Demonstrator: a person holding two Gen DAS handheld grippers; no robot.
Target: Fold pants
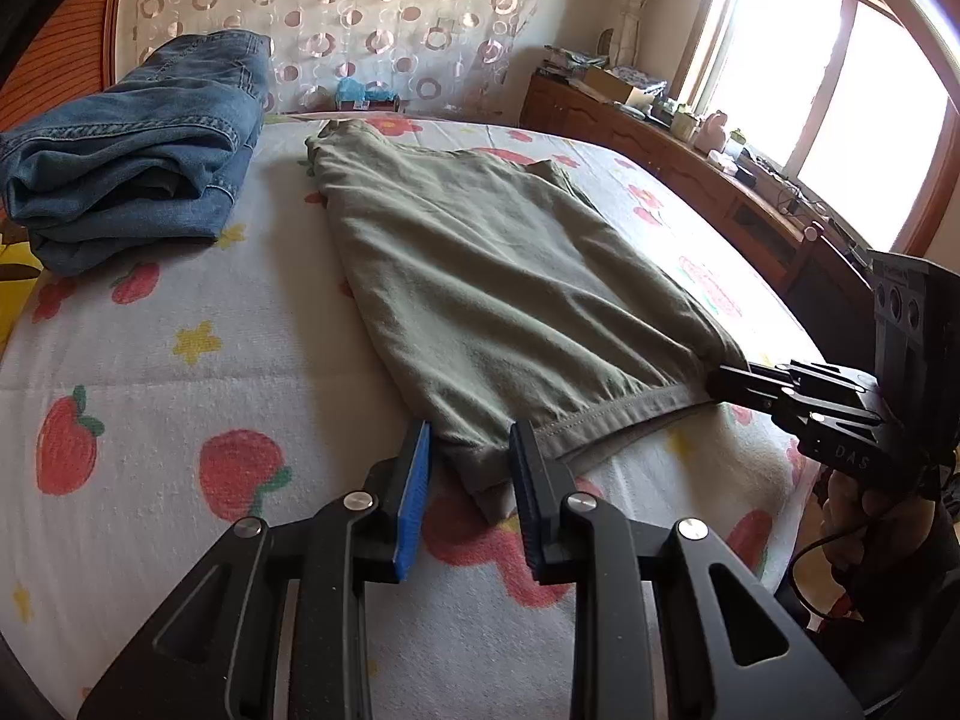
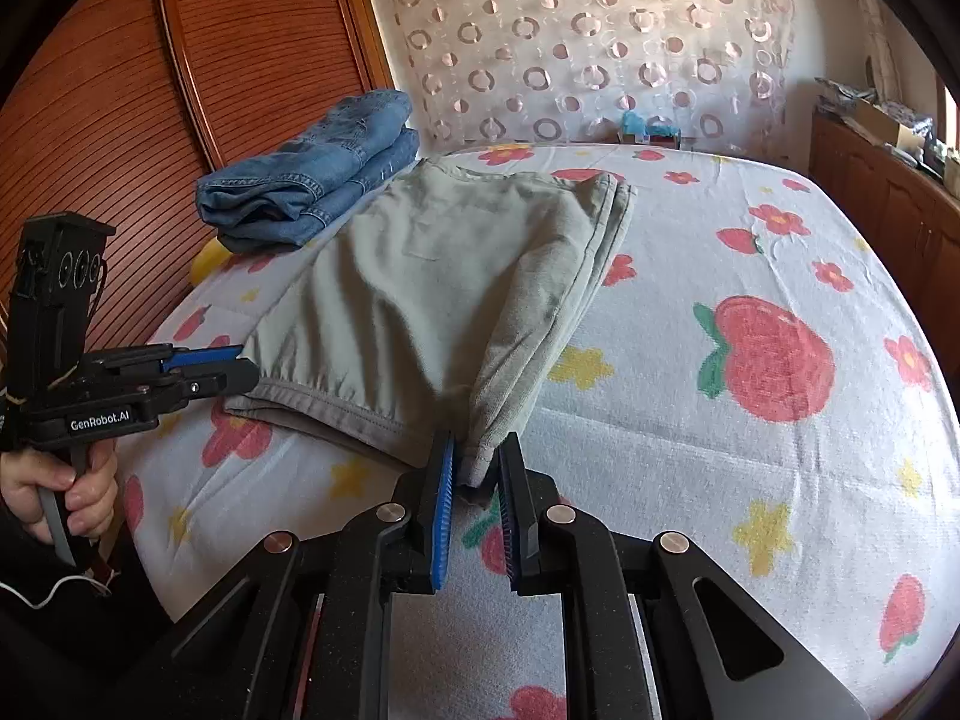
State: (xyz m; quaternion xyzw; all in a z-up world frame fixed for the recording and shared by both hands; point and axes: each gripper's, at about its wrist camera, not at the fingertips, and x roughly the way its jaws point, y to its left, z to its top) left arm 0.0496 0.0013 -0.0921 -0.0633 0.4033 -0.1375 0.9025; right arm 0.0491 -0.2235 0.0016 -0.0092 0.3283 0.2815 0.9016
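Jeans folded, far left on bed. Left gripper fingers spread around pants waistband corner. Pants mid-bed, long axis running away from grippers. Right gripper pinches other corner.

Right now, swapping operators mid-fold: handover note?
Left tool: fingers apart around the near-left waistband corner of the green pants; not clearly clamped.
Right tool: fabric hangs between its fingers at the near-right corner, gap visible; grip uncertain.
Pants lie on the fruit-print sheet, already folded lengthwise.
Folded jeans sit at the far left, done.
Left: carry the waistband end toward the far end, then smooth.
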